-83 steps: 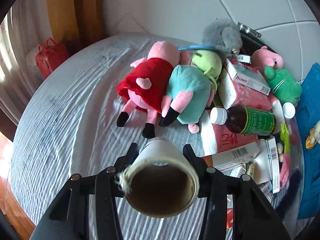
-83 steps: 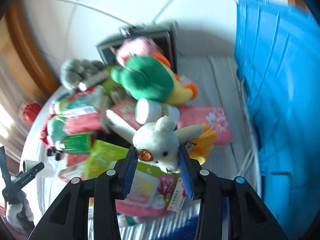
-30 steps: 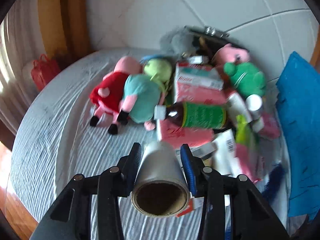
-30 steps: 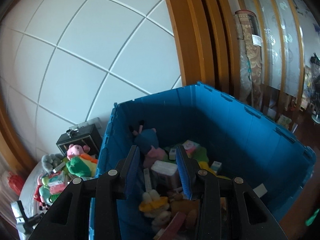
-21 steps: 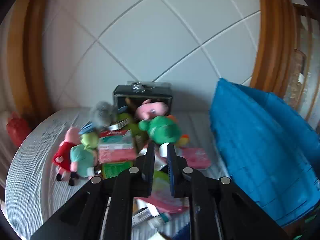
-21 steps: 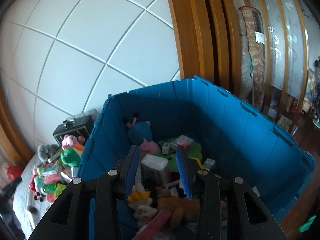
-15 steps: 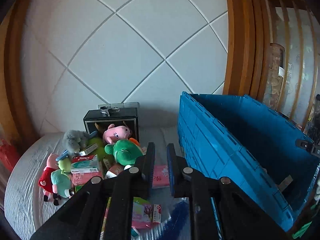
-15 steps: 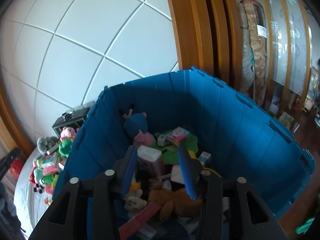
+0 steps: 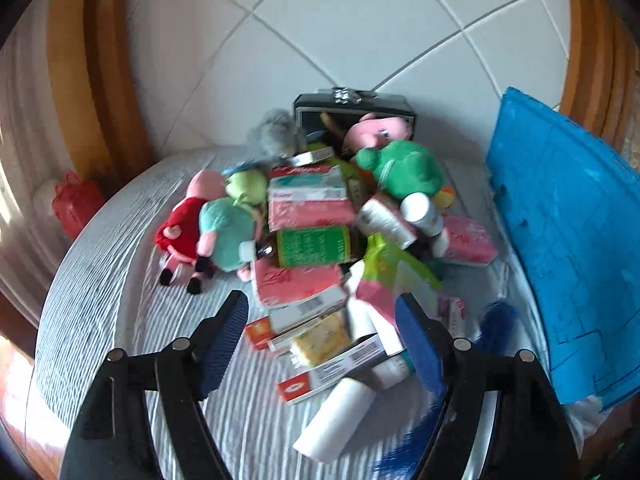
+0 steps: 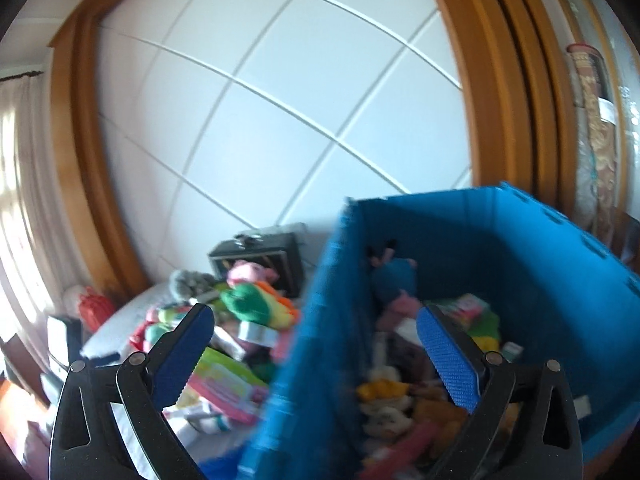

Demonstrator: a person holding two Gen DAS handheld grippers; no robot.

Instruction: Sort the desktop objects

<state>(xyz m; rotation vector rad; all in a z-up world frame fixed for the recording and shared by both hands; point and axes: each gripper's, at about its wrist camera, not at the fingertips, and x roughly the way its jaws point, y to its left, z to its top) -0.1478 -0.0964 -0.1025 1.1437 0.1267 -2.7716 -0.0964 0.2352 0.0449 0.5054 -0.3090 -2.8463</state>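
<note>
My left gripper (image 9: pixel 322 314) is open and empty above the near edge of a pile of toys, boxes and bottles on the striped cloth. A white roll (image 9: pixel 336 416) lies just below it, beside small boxes (image 9: pixel 320 340). A brown bottle with a green label (image 9: pixel 308 248) lies mid-pile. My right gripper (image 10: pixel 314 330) is open and empty, held above the left wall of the blue crate (image 10: pixel 304 352), which holds several plush toys and boxes (image 10: pixel 404 396).
The blue crate (image 9: pixel 568 240) stands right of the pile. A black case (image 9: pixel 354 114) stands against the white tiled wall behind the plush pigs (image 9: pixel 188 220) and green plush (image 9: pixel 404 168). A red bag (image 9: pixel 76 204) sits far left.
My left gripper swung back from the crate down to the pile and opened wide. My right gripper opened wider and shifted left, from over the crate's inside to over its left wall.
</note>
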